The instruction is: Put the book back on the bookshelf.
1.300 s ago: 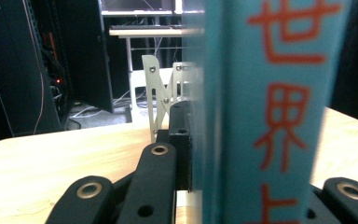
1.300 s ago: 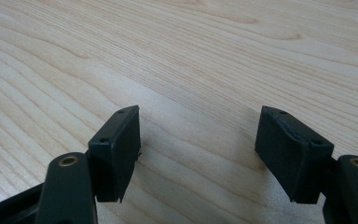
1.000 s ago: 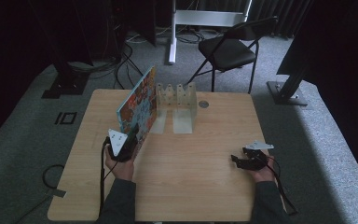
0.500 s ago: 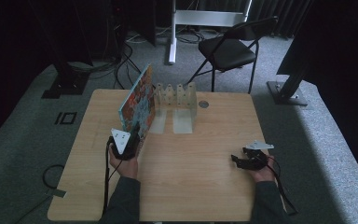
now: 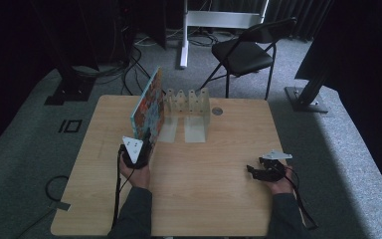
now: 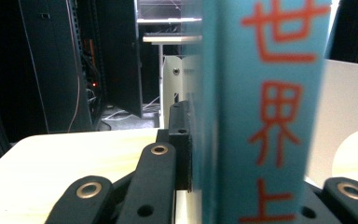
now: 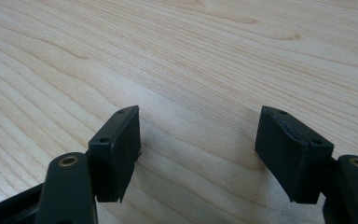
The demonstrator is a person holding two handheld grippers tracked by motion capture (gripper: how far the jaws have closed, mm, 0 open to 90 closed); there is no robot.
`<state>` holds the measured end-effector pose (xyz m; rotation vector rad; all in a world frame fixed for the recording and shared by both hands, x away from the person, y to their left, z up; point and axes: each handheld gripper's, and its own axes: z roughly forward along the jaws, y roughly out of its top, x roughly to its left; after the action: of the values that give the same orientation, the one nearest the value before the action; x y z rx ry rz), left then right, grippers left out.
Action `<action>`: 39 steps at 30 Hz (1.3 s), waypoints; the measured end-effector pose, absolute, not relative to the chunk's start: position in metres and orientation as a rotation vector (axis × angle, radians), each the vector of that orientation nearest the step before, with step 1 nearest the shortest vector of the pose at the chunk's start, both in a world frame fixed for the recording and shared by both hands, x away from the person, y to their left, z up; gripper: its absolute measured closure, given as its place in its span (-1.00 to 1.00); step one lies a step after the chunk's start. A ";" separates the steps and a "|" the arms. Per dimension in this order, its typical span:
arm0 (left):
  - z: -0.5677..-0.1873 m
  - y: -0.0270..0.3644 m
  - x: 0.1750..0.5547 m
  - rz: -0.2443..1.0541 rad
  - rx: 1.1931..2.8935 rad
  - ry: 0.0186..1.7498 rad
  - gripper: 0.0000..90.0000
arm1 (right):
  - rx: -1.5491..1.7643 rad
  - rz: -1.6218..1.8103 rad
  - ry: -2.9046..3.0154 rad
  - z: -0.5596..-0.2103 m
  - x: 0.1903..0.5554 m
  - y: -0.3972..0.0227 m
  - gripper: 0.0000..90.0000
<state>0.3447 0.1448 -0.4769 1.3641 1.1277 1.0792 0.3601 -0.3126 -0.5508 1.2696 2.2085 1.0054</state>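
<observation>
a: where's the book (image 5: 148,110) now?

b: standing on edge on the wooden table (image 5: 219,199), tilted a little, its colourful cover facing the left side. its far end sits just beside the left end of the white rack (image 5: 189,107). the left gripper (image 5: 140,149) is clamped on its near edge. in the left gripper view the teal spine (image 6: 261,112) with red characters sits squeezed between the black jaws.

a: any change from a second ago?

b: small one. in the high view the left hand (image 5: 138,174) and gripper sat a bit lower and further left a second ago; now they are slightly nearer the rack. the book looks a touch more upright and closer to the rack than before. the grip on it is the same.

a: and the other side?

b: the right gripper (image 5: 258,171) rests low over the table near the right edge, well apart from the book and rack. its jaws stand apart with bare wood grain between them in the right gripper view, holding nothing. it has not shifted from the earlier frames.
</observation>
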 end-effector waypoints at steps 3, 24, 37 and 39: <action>-0.479 0.141 0.348 1.085 1.355 1.139 0.80 | 1.270 1.005 2.208 -0.551 0.360 -0.313 -0.32; -0.487 0.130 0.355 1.116 1.343 1.152 0.80 | 1.276 1.010 2.207 -0.551 0.360 -0.313 -0.32; -0.490 0.128 0.357 1.140 1.332 1.142 0.79 | 1.277 1.011 2.207 -0.551 0.360 -0.313 -0.32; -0.490 0.128 0.357 1.145 1.338 1.139 0.80 | 1.276 1.010 2.207 -0.551 0.360 -0.313 -0.32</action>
<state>0.3575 0.1284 -0.4902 1.3382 1.1391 1.1455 0.3600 -0.3134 -0.5507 1.2764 2.2073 1.0103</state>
